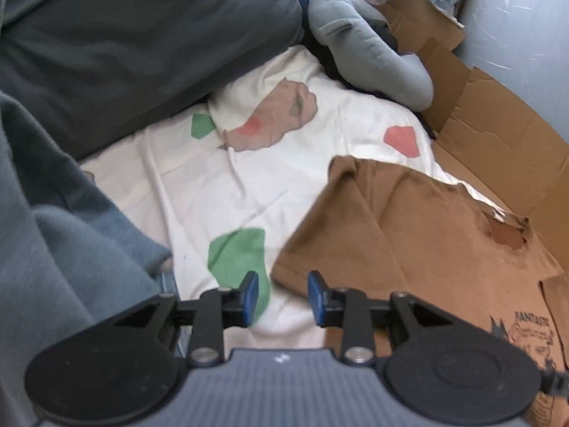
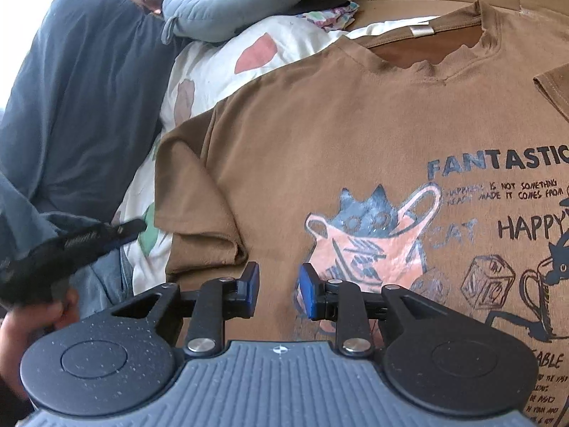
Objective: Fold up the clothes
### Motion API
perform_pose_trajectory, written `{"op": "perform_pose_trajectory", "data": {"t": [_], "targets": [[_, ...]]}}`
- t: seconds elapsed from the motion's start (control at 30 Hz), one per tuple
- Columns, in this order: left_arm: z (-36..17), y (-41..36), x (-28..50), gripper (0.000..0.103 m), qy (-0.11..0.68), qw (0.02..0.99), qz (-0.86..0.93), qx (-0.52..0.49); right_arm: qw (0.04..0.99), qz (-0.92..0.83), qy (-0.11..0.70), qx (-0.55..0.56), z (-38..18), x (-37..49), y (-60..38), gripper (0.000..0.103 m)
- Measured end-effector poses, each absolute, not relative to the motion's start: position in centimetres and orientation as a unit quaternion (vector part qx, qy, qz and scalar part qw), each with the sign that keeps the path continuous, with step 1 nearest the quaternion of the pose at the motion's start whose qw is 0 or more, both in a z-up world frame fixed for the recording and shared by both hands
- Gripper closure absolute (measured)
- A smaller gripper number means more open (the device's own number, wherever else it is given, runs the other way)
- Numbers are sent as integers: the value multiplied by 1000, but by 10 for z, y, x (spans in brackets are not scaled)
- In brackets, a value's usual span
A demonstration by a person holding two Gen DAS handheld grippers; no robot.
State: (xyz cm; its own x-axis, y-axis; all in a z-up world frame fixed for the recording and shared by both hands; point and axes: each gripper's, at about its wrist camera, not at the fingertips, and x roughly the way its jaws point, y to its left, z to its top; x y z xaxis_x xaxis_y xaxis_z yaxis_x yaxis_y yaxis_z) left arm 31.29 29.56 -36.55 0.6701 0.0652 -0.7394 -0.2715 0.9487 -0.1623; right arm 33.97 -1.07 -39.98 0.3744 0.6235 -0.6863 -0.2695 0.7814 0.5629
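On the bed, a white sheet (image 1: 199, 192) with green and red patches, cardboard (image 1: 498, 135) beyond. Brown T-shirt (image 2: 355, 135) lies flat under and ahead of the right claw (image 2: 279, 290), right of the left claw (image 1: 282, 297); both spread, pinching nothing.

White patterned sheet (image 1: 199, 192), grey pillow (image 1: 142, 35), flattened cardboard (image 1: 498, 135).

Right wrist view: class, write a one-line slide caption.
Open right gripper above a brown printed T-shirt lying flat, front up, on a white sheet.
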Motion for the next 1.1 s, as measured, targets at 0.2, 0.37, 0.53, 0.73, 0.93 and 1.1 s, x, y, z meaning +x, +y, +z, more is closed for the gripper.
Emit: {"op": "perform_pose_trajectory", "data": {"t": [0.2,0.37,0.53,0.73,0.93,1.1], "targets": [[-379,299,323,78,403,903,102,-113,808,283,487,174,-400,334,-7,76],[-387,295,326,79,406,904,98,-98,807,288,487,169,-400,333,-4,76],[-393,290,334,84,411,903,96,-82,808,291,485,164,-400,332,-1,76],[-388,286,336,100,417,902,86,-74,815,297,474,153,-396,332,5,76],[-367,285,332,100,406,907,73,-91,824,309,453,146,-387,334,13,76],[-336,277,332,100,398,912,40,-92,830,324,432,135,-377,335,22,63]]}}
